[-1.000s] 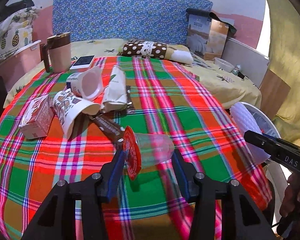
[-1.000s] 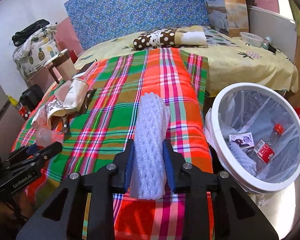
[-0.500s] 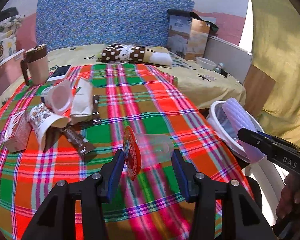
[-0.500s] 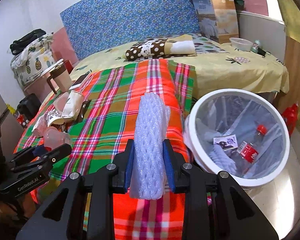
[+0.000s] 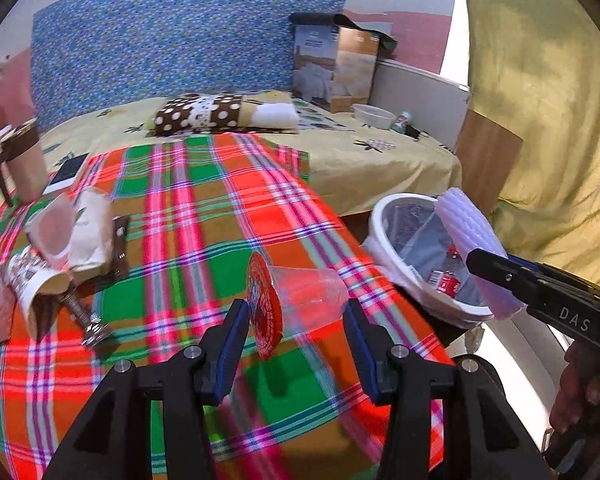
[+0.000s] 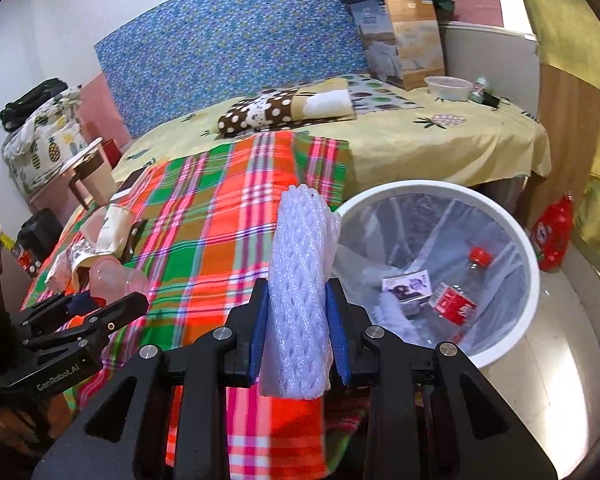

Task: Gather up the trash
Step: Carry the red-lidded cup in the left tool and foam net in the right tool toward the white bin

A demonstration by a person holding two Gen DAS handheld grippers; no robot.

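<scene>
The left gripper (image 5: 296,344) is clamped on a clear plastic cup (image 5: 308,292) with a red foil lid (image 5: 265,312), held on its side above the near part of the plaid blanket (image 5: 188,240). The right gripper (image 6: 298,334) squeezes a white foam net sleeve (image 6: 300,280) that stands up between its jaws, right at the blanket's edge. From that view the white bin (image 6: 512,232) sits at about two o'clock, just beside the bed, lined with clear film and holding a bottle (image 6: 456,300) with a red label and a small printed carton (image 6: 408,286); bare glossy floor (image 6: 560,340) lies past it. At ten o'clock in the left view more litter lies bunched: paper cups (image 5: 40,280), a carton and a dark wrapper. Farther off are a yellow sheet (image 6: 420,136), a dotted pillow (image 5: 200,114) and a blue headboard (image 5: 160,40). "DAS" and "GenRobot.AI" are printed on the grippers.
</scene>
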